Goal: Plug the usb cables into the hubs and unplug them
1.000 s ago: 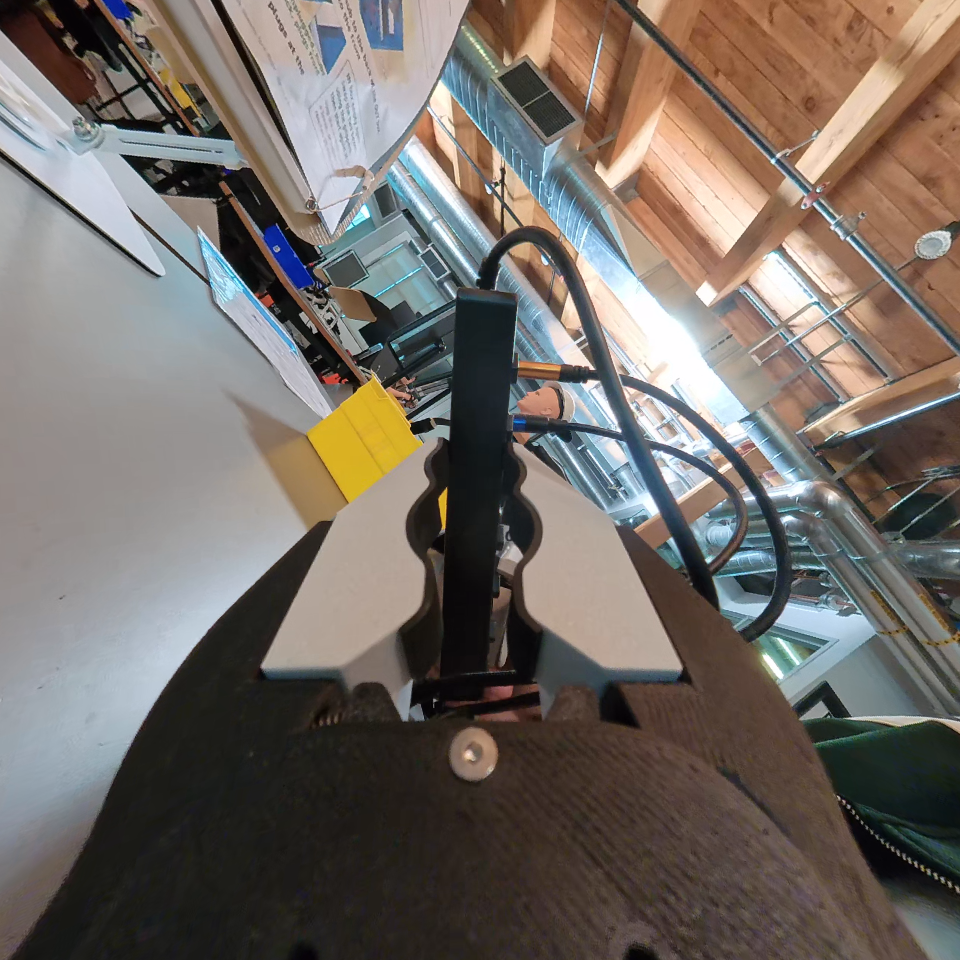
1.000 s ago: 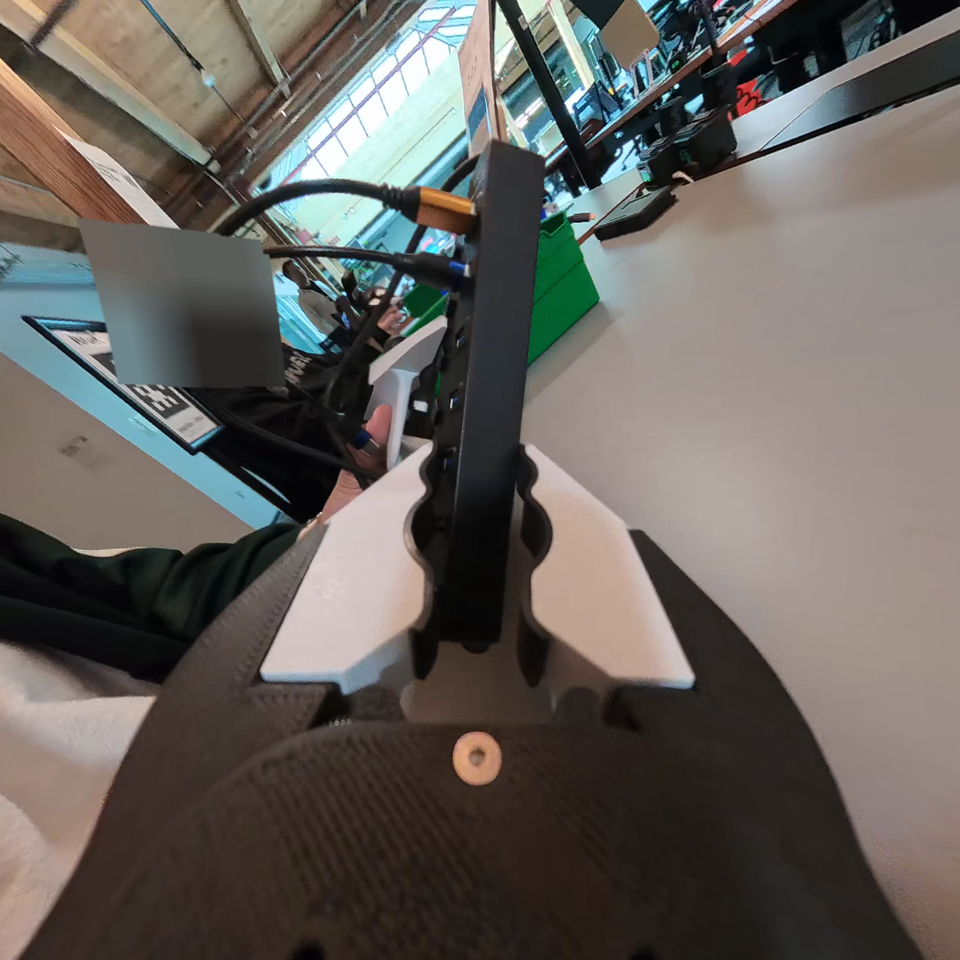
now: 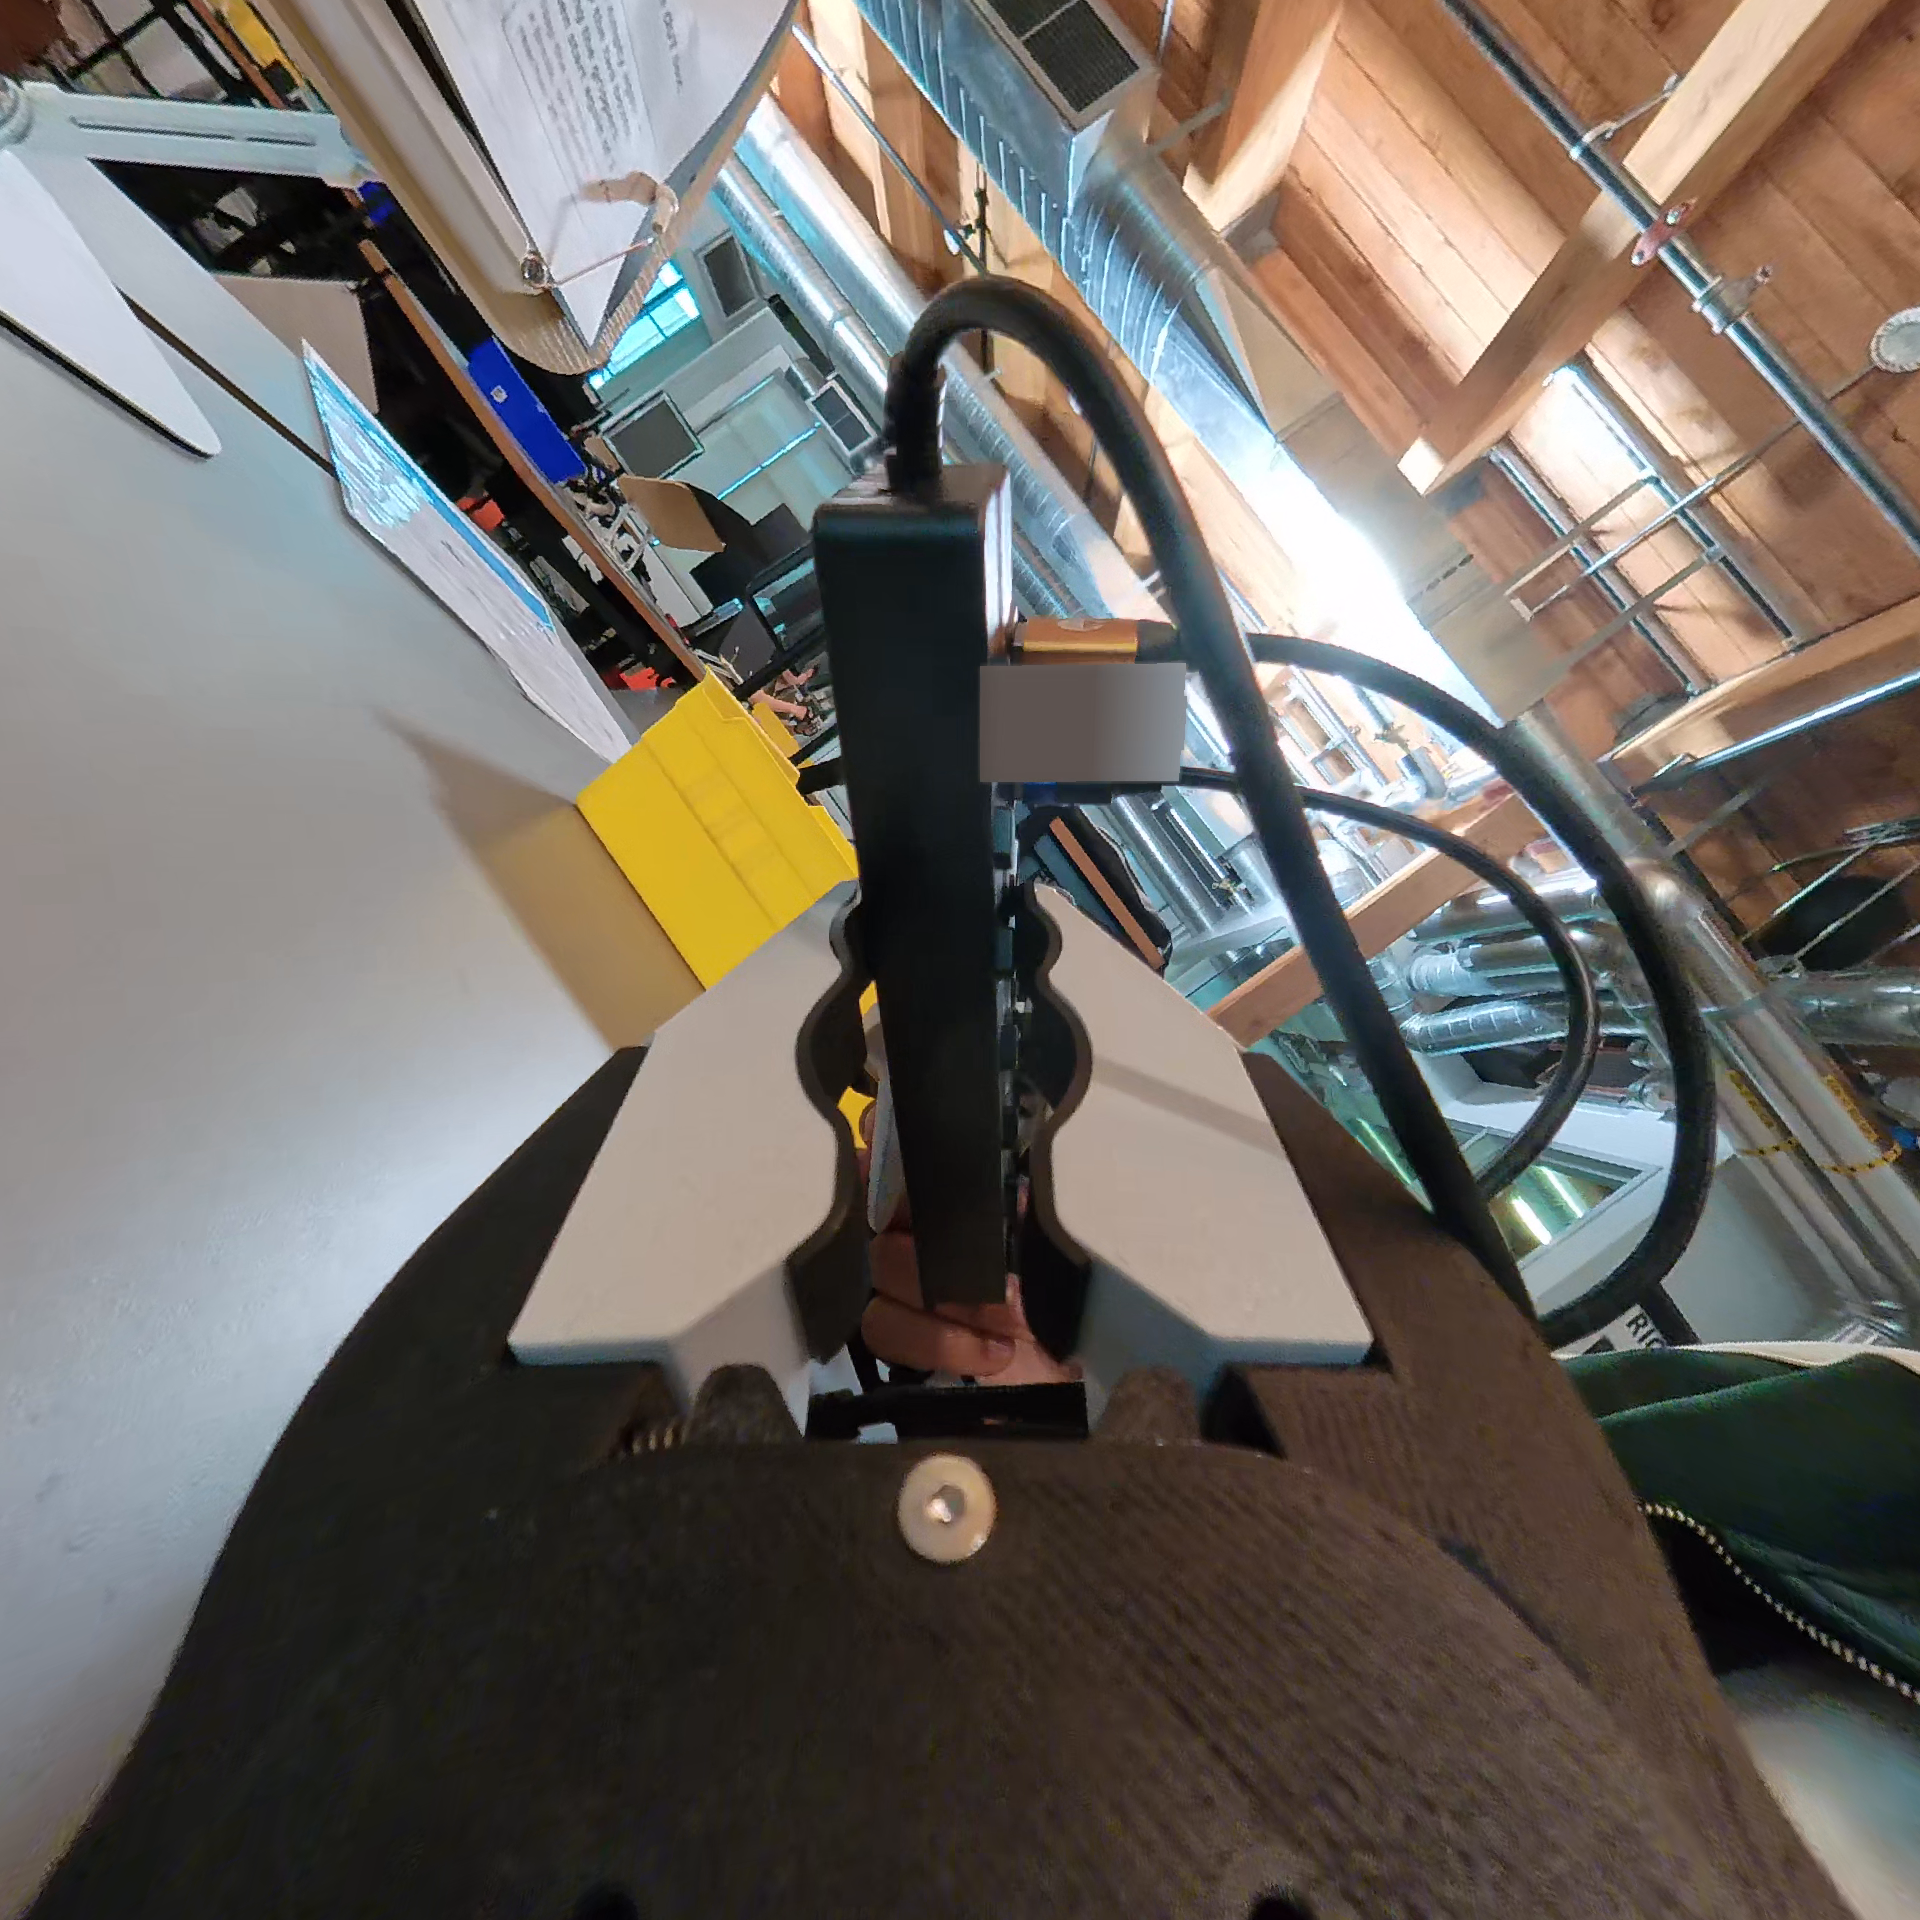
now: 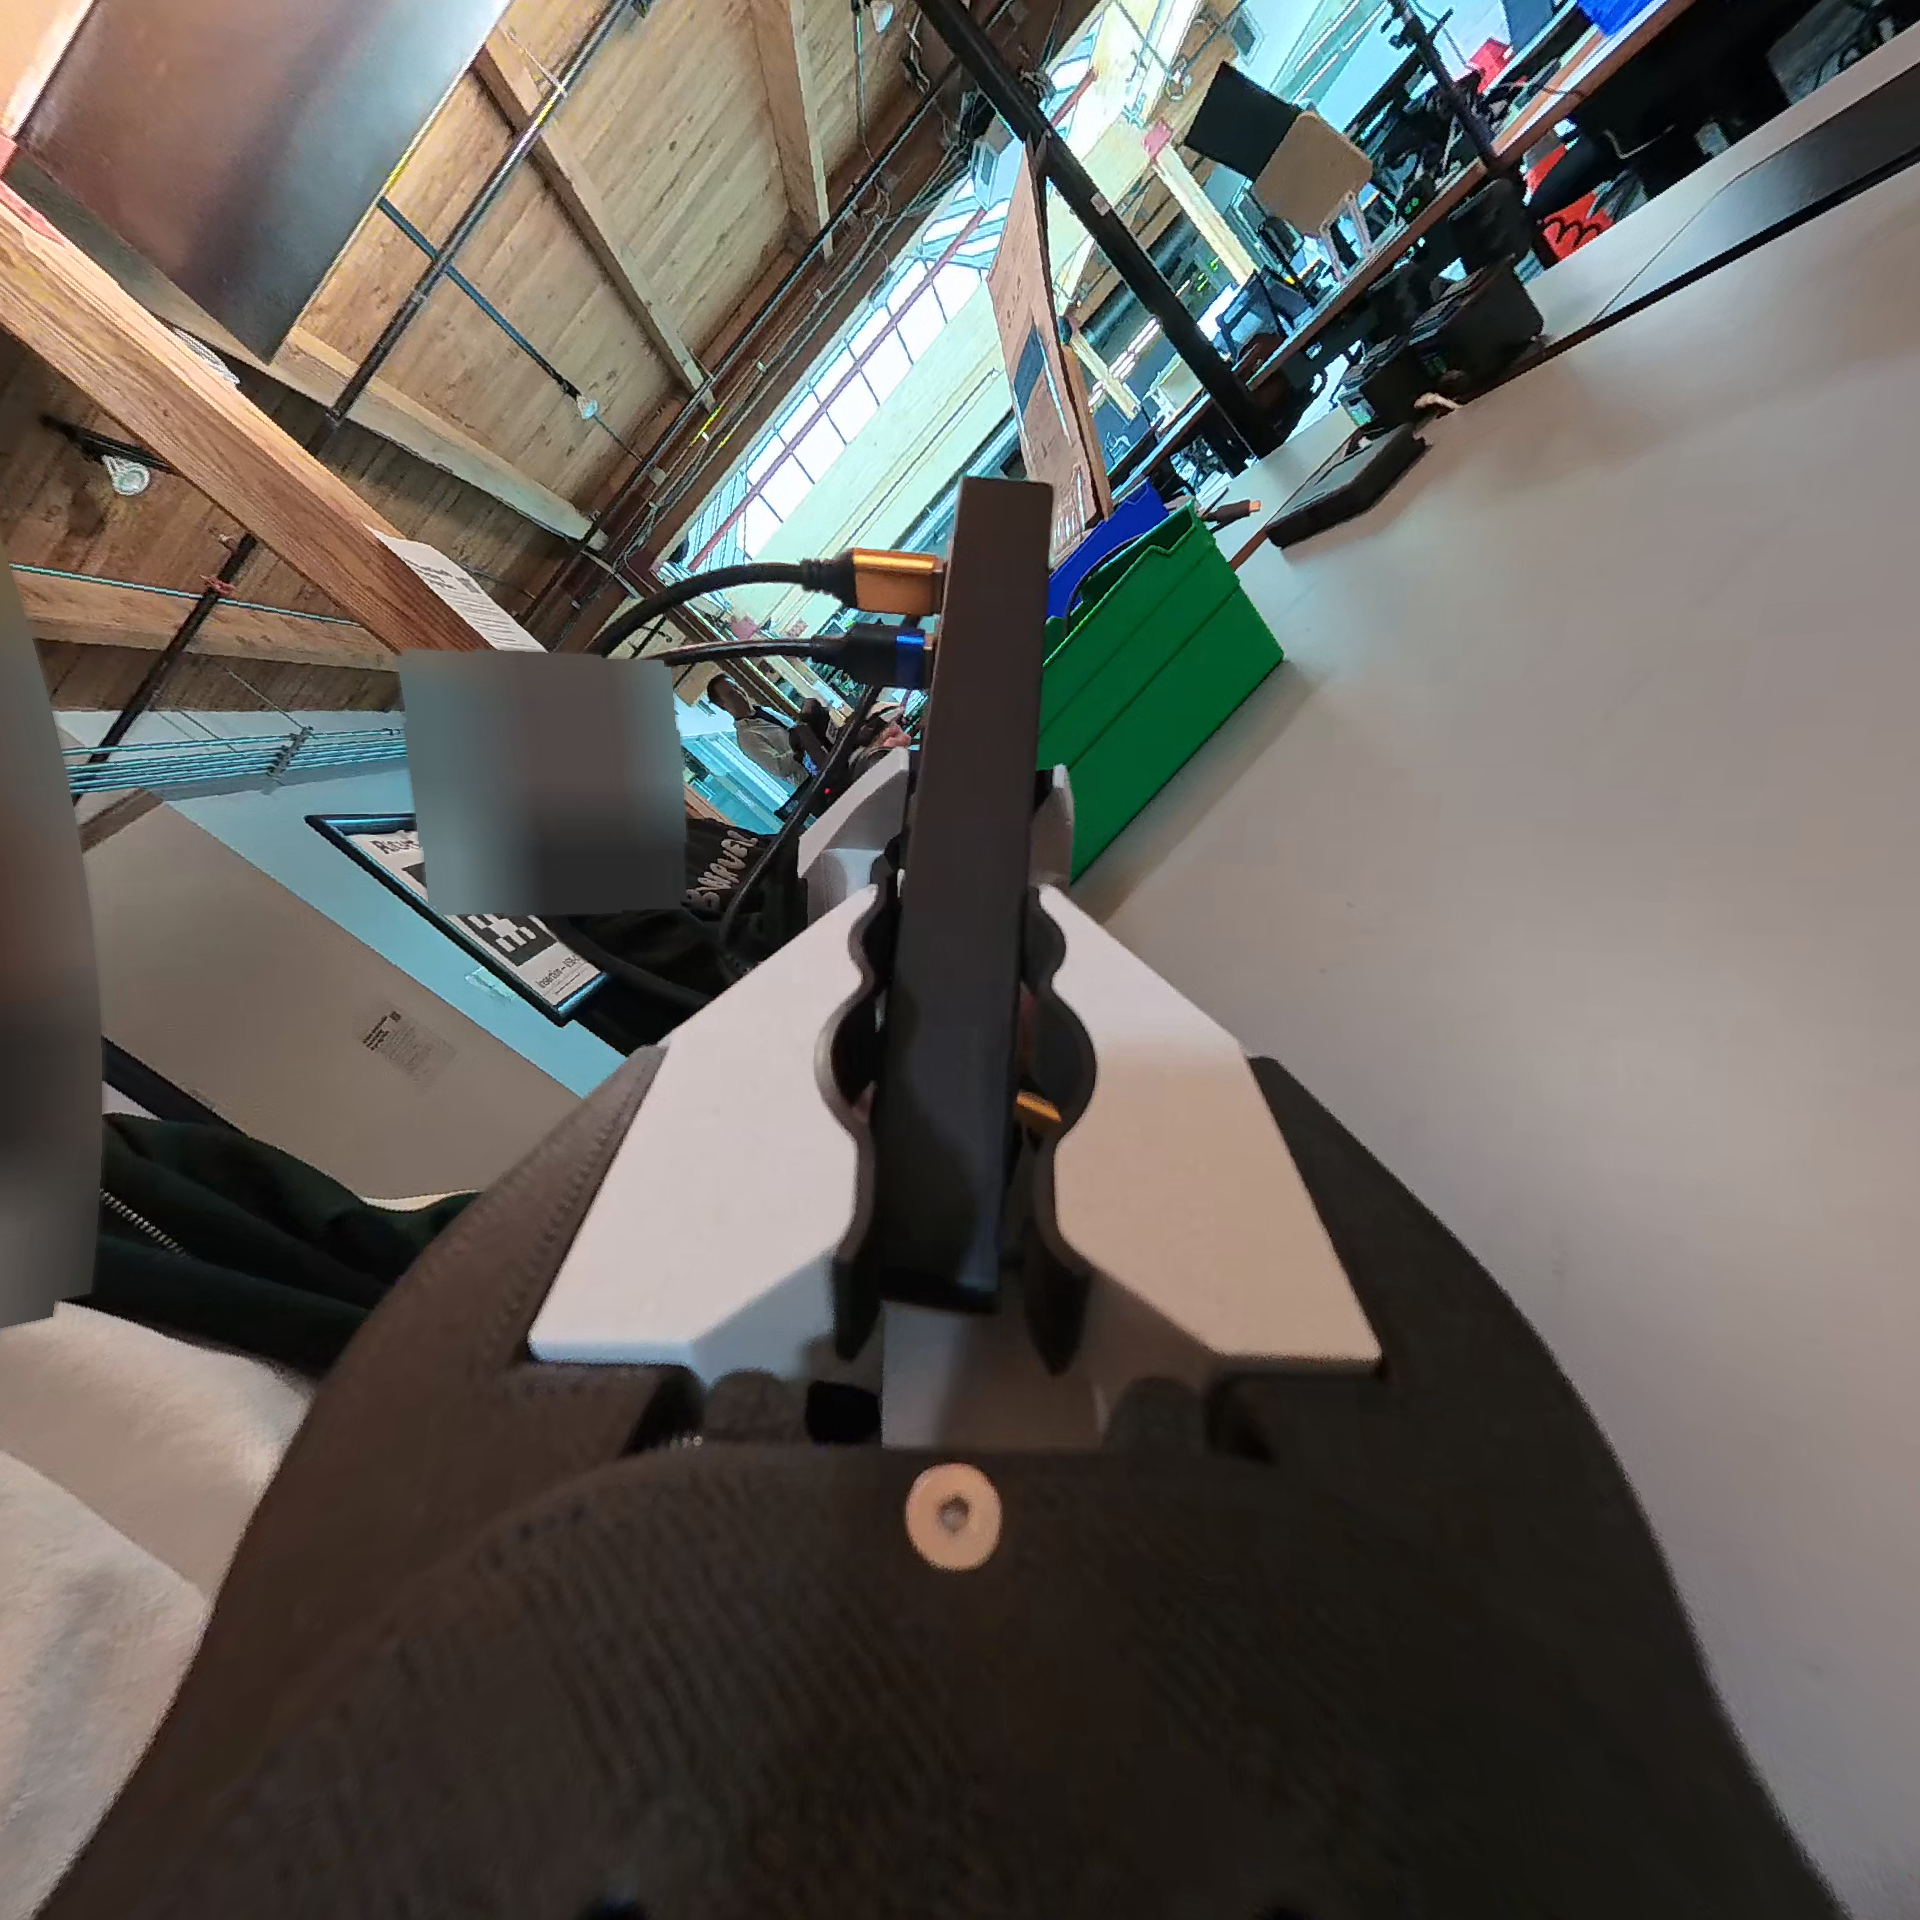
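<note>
A black USB hub (image 3: 914, 790) stands edge-on between the fingers of my left gripper (image 3: 935, 914), which is shut on it. My right gripper (image 4: 961, 904) is shut on the same hub (image 4: 982, 748) from the other end. A gold plug (image 3: 1081, 639) and a blue plug (image 4: 896, 655) sit in ports on the hub's side; the gold plug also shows in the right wrist view (image 4: 896, 582). The hub's thick black cable (image 3: 1195, 644) arcs off its far end. The left gripper's white fingers (image 4: 847, 821) show beyond the hub. A small gold tip (image 4: 1039, 1112) sits between the hub and my right finger.
The grey table (image 3: 229, 987) holds a yellow bin (image 3: 707, 831). In the right wrist view a green bin (image 4: 1153, 675) and a blue bin (image 4: 1107, 540) stand on the table (image 4: 1558, 883). A person's dark green sleeve (image 3: 1766, 1455) is close by.
Both grippers have turned with the hub between them; the right wrist view now tilts up toward the ceiling. Both plugs stay in the hub.
</note>
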A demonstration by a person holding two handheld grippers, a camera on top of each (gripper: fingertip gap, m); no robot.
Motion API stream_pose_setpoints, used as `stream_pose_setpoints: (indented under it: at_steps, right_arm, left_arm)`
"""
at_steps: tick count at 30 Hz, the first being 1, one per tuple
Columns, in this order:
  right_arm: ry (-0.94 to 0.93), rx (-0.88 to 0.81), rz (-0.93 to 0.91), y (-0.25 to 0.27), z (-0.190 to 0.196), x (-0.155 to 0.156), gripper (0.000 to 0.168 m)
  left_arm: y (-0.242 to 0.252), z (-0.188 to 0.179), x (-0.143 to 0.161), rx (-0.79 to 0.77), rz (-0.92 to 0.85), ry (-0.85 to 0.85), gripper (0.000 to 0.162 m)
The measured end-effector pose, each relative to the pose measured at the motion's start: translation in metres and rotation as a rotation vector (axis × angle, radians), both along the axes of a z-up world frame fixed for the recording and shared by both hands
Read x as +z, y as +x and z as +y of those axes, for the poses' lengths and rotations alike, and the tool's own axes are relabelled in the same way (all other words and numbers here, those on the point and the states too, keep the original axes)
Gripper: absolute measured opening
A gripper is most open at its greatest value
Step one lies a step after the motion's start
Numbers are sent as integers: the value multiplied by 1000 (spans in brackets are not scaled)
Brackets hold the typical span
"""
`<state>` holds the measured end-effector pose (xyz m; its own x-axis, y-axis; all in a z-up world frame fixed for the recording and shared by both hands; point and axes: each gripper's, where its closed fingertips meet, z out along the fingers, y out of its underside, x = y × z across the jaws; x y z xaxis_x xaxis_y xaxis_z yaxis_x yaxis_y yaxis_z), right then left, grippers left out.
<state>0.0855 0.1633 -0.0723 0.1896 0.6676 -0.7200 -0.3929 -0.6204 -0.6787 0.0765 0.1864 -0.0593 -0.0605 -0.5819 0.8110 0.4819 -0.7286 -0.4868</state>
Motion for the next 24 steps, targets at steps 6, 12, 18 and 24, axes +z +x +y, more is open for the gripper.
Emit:
stream_pose_setpoints:
  at_steps: [6, 12, 18, 24]
  right_arm:
    - [-1, -12, 24, 3, 3, 1, 26]
    - [-5, -1, 32, 2, 2, 1, 26]
    - [-15, 28, 15, 1, 0, 1, 23]
    - [-36, 38, 60, 6, 0, 4, 23]
  left_arm:
    - [2, -2, 0, 0, 22, 29, 22]
    - [-1, -1, 1, -6, -6, 10, 23]
    - [-1, -2, 2, -23, -4, 19, 23]
    - [-11, 4, 5, 19, -28, 26, 23]
